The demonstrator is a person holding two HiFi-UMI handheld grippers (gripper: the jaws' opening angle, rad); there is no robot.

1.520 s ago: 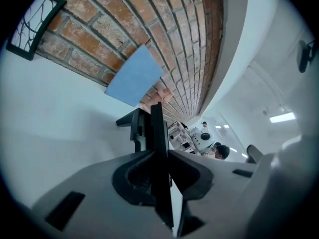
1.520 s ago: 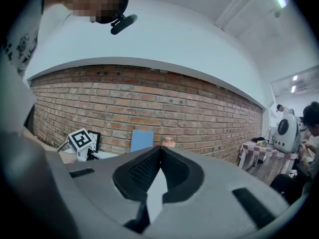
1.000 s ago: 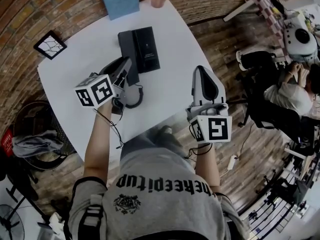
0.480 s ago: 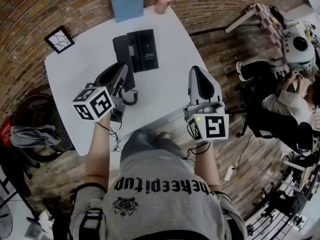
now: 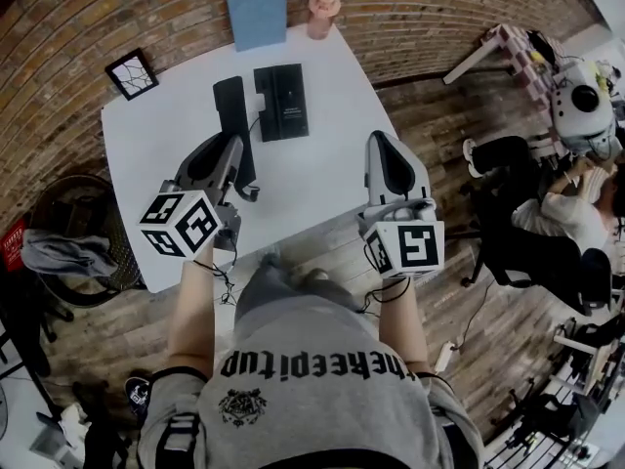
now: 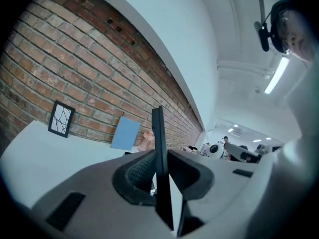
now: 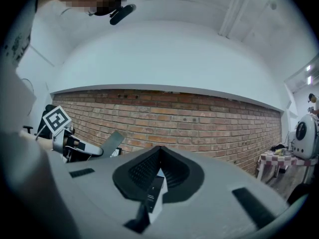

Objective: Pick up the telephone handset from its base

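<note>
The left tool is clamped tight on the black phone handset. The handset is off its base and is held just to the left of it, above the white worktop. The right tool has its jaws together and holds nothing. It is at the worktop's near edge, apart from the base. A blue book, a pink cup and a small picture frame are by the brick wall.
</note>
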